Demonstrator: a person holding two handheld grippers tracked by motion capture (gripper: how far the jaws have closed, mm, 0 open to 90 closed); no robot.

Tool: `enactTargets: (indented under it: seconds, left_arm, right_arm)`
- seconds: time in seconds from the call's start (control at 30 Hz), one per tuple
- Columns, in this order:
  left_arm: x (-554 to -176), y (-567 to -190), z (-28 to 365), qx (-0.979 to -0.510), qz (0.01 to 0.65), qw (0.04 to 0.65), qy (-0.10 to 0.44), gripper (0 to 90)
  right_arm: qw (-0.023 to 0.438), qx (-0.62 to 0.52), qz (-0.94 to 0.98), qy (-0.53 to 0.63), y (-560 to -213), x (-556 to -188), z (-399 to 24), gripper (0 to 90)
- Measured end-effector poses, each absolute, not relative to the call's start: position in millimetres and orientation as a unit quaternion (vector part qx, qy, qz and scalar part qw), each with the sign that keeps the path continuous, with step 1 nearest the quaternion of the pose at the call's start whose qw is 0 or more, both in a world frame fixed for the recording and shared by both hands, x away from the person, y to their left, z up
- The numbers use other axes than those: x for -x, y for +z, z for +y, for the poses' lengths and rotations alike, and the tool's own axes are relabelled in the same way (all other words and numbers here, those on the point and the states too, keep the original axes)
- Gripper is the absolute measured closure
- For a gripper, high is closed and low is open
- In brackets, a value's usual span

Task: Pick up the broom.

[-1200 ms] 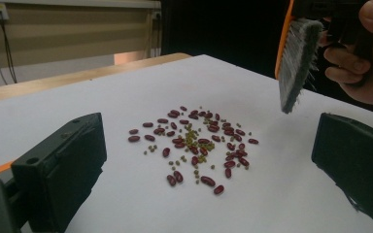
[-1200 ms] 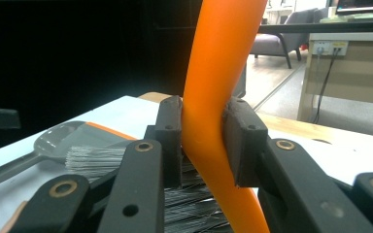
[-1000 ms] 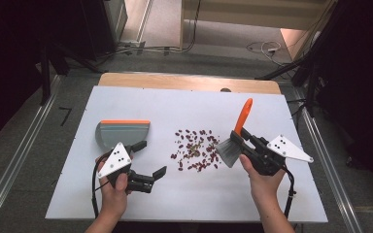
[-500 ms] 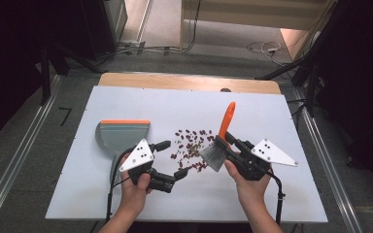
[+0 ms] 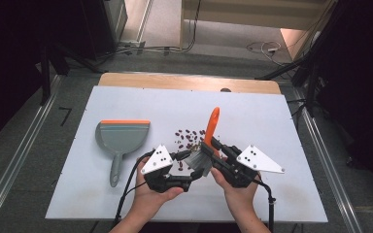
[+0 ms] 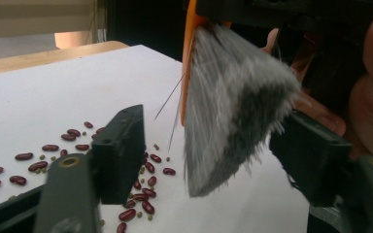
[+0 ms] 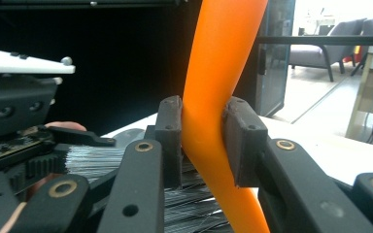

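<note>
A brush with an orange handle [image 5: 212, 124] and grey bristles [image 5: 199, 162] is held upright over the white table [image 5: 272, 121]. My right gripper [image 5: 210, 144] is shut on the handle [image 7: 213, 97], one pad on each side. My left gripper [image 5: 188, 167] faces it from the left, and its jaws have just been closing. The bristles [image 6: 233, 116] hang between its jaws; the left pad [image 6: 119, 150] stands clear of them, so it is open. Dark red beans [image 5: 189, 137] lie scattered beneath. A grey dustpan [image 5: 121, 138] with an orange lip lies to the left.
The table's wooden far edge [image 5: 175, 80] borders a grey floor with cables. Metal rails [image 5: 14, 165] run along both sides. Small green beans [image 6: 41, 170] lie among the red ones in the left gripper view.
Both hands have come together at the table's middle front. The right gripper carried the brush leftward; the left gripper moved right up to the bristles and its jaws narrowed.
</note>
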State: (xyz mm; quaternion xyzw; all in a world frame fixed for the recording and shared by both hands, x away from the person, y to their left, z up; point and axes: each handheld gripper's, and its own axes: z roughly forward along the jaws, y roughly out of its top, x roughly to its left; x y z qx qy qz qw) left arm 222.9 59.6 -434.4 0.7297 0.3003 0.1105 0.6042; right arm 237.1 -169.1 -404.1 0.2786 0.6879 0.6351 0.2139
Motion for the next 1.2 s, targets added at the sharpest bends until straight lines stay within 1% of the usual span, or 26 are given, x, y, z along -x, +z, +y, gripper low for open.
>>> enactTargets:
  seconds: [0.37, 0.5, 0.67, 0.83, 0.87, 0.93, 0.97, 1.0, 1.03, 1.13, 1.2]
  left_arm:
    - [-219.9, -431.9, 57.5, -0.730, 0.305, 0.601, 0.112, 67.6]
    - [-220.9, -431.0, 61.1, -0.730, 0.306, 0.601, 0.110, 77.3]
    - [-220.0, -431.4, 61.7, -0.738, 0.302, 0.592, 0.121, 82.2]
    - [-221.6, -429.8, 66.3, -0.743, 0.292, 0.591, 0.115, 85.1]
    - [-221.9, -429.0, 67.9, -0.743, 0.291, 0.591, 0.116, 85.3]
    - [-223.4, -427.6, 73.5, -0.742, 0.290, 0.593, 0.116, 85.5]
    - [-223.4, -427.6, 73.5, -0.742, 0.290, 0.593, 0.116, 85.5]
    - [-225.5, -426.6, 80.4, -0.741, 0.287, 0.596, 0.110, 85.5]
    - [-226.5, -426.2, 83.8, -0.740, 0.284, 0.600, 0.106, 85.5]
    - [-229.4, -424.4, 91.4, -0.743, 0.264, 0.608, 0.087, 85.5]
    - [-230.3, -422.9, 95.3, -0.748, 0.249, 0.610, 0.081, 85.5]
  right_arm:
    - [0.207, -0.261, 0.694, 0.639, -405.7, -226.0, -151.3, 68.3]
    - [0.210, -0.259, 0.693, 0.639, -404.4, -223.5, -149.7, 68.2]
    - [0.215, -0.262, 0.696, 0.633, -405.8, -223.0, -147.3, 67.9]
    - [0.201, -0.250, 0.706, 0.632, -404.4, -227.1, -148.4, 66.1]
    - [0.200, -0.244, 0.707, 0.633, -403.8, -227.2, -149.2, 63.8]
    - [0.186, -0.227, 0.711, 0.639, -401.7, -229.1, -153.0, 54.0]
    - [0.186, -0.227, 0.711, 0.639, -401.7, -229.1, -153.0, 54.0]
    - [0.164, -0.218, 0.716, 0.642, -398.5, -233.6, -159.1, 48.3]
    - [0.163, -0.218, 0.718, 0.641, -397.6, -235.2, -161.3, 46.4]
    - [0.150, -0.214, 0.723, 0.640, -394.9, -242.0, -171.5, 46.0]
    - [0.127, -0.209, 0.729, 0.639, -393.6, -246.9, -177.6, 46.3]
